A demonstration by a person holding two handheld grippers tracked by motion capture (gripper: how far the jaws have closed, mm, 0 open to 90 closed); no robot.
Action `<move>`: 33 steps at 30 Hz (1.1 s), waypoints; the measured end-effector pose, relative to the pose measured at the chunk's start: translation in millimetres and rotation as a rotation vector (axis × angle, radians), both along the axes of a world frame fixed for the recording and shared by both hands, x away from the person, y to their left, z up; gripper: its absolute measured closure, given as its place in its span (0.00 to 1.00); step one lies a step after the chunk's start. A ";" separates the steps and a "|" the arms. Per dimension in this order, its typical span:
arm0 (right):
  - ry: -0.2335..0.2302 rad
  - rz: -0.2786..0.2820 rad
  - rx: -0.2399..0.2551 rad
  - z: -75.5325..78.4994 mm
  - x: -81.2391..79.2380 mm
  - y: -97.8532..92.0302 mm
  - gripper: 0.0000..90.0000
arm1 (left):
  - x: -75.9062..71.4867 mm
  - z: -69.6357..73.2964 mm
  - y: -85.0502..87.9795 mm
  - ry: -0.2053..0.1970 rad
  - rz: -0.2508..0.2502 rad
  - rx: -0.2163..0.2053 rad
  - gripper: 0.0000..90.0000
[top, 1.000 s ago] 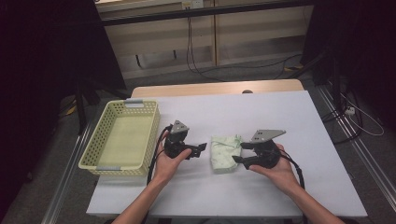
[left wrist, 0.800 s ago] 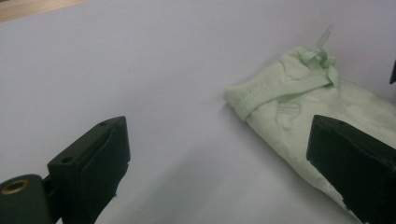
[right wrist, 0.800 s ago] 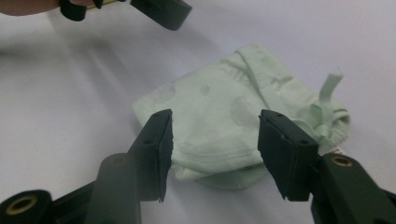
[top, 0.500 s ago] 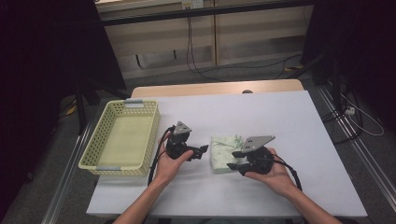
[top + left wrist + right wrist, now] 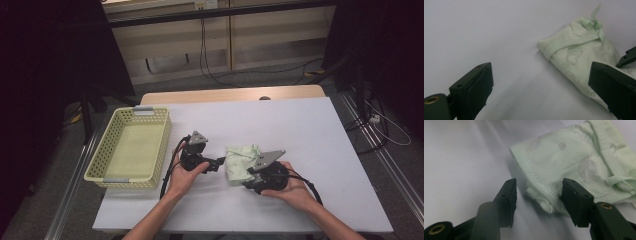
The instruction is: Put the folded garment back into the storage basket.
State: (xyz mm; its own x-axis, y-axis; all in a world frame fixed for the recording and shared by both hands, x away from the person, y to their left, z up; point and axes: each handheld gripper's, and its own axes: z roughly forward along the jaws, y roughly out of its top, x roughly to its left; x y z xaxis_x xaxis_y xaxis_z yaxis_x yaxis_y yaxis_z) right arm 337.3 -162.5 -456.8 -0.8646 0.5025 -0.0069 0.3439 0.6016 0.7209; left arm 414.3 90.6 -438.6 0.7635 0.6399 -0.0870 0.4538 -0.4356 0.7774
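A pale green folded cloth [image 5: 239,161] with a drawstring lies on the white table [image 5: 300,130], between my two grippers. My left gripper [image 5: 220,162] rests at the cloth's left edge. In the left gripper view [image 5: 540,67] its jaws stand wide open, with the cloth [image 5: 576,57] beside the right jaw. My right gripper [image 5: 248,175] is low at the cloth's near right corner. Its jaws [image 5: 539,181] have just been opening and stand apart around a folded corner of the cloth [image 5: 574,152], without pinching it.
A pale yellow mesh basket [image 5: 127,177] stands empty at the table's left side. The far half and right side of the table are bare. Cables trail from both grippers toward the front edge.
My right gripper has slid left and sunk toward the cloth's near corner, so the corner now sits between its jaws. The left gripper has stayed put.
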 end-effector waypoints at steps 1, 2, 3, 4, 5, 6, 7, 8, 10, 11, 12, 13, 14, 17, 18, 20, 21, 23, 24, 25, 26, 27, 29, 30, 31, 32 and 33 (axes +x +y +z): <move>-0.004 0.000 -0.004 -0.5 0.1 0.6 0.52 | 0.3 -0.1 -0.4 0.002 0.002 -0.004 0.07; -0.010 0.003 -0.007 -0.8 0.6 0.9 0.52 | 0.6 0.1 -0.7 -0.001 0.003 -0.008 0.07; -0.011 -0.001 -0.008 -1.5 0.7 1.4 0.52 | 0.5 0.3 -1.2 -0.006 0.007 -0.011 0.06; -0.017 0.000 -0.009 -2.3 1.2 1.1 0.53 | 0.2 0.8 -1.6 -0.010 0.010 -0.012 0.06; -0.020 -0.002 -0.011 -2.5 1.8 0.9 0.54 | 0.0 0.8 -2.0 -0.014 0.014 -0.016 0.06; -0.021 -0.003 -0.013 -2.5 2.4 0.6 0.55 | 0.4 1.2 -2.0 -0.024 0.016 -0.011 0.06; -0.022 -0.001 -0.013 -2.7 3.0 0.6 0.55 | 0.5 1.3 -2.1 -0.029 0.018 -0.012 0.06; -0.024 0.001 -0.013 -2.9 3.6 0.4 0.55 | 0.9 1.3 -2.5 -0.030 0.024 -0.018 0.06; -0.028 -0.001 -0.018 -2.9 4.3 0.3 0.57 | 1.3 1.3 -3.2 -0.025 0.025 -0.024 0.06; -0.032 0.005 -0.018 -3.3 4.8 0.2 0.58 | 1.5 1.4 -3.7 -0.024 0.025 -0.027 0.06; -0.037 0.009 -0.017 -3.6 5.6 0.1 0.59 | 2.1 2.2 -3.6 -0.024 0.022 -0.018 0.06; -0.040 0.014 -0.017 -3.8 6.0 0.0 0.59 | 2.4 2.3 -4.4 -0.023 0.024 -0.025 0.06; -0.042 0.020 -0.016 -4.0 6.6 -0.1 0.60 | 2.8 2.3 -4.9 -0.024 0.026 -0.030 0.06; -0.050 0.020 -0.012 -4.5 7.3 0.3 0.64 | 3.6 2.6 -6.8 -0.025 0.043 -0.032 0.06; -0.054 0.024 -0.015 -4.2 7.7 1.0 0.67 | 4.2 2.8 -6.8 -0.029 0.039 -0.028 0.06; -0.063 0.022 -0.016 -4.4 8.2 2.1 0.73 | 4.7 3.1 -7.3 -0.025 0.037 -0.030 0.06; -0.070 0.025 -0.017 -4.5 8.8 2.5 0.75 | 5.0 3.5 -7.8 -0.025 0.035 -0.025 0.06; -0.062 0.023 -0.020 -3.8 10.2 2.5 0.79 | 5.6 3.8 -8.9 -0.029 0.037 -0.026 0.06; -0.066 0.022 -0.025 -3.6 11.4 2.3 0.82 | 5.8 4.1 -9.5 -0.029 0.036 -0.026 0.06; -0.062 0.022 -0.021 -3.6 12.3 2.2 0.83 | 6.0 4.3 -10.2 -0.027 0.038 -0.026 0.06; -0.058 0.021 -0.019 -3.6 13.1 1.8 0.83 | 6.6 4.3 -10.6 -0.030 0.036 -0.021 0.06; -0.054 0.021 -0.018 -3.5 13.3 1.7 0.84 | 6.8 4.1 -11.4 -0.029 0.040 -0.025 0.06; -0.061 0.020 -0.022 -3.2 13.1 2.2 0.85 | 8.1 3.7 -11.8 -0.033 0.047 -0.027 0.06; -0.060 0.018 -0.024 -3.0 12.7 2.6 0.86 | 9.1 3.6 -11.6 -0.039 0.051 -0.020 0.06; -0.060 0.011 -0.023 -2.9 12.3 3.1 0.87 | 10.2 3.1 -11.9 -0.042 0.055 -0.023 0.07; -0.057 0.005 -0.021 -2.6 12.4 3.5 0.88 | 11.7 2.2 -12.4 -0.041 0.061 -0.030 0.07; -0.053 -0.003 -0.022 -2.0 12.7 3.9 0.89 | 13.5 1.6 -12.6 -0.040 0.064 -0.032 0.07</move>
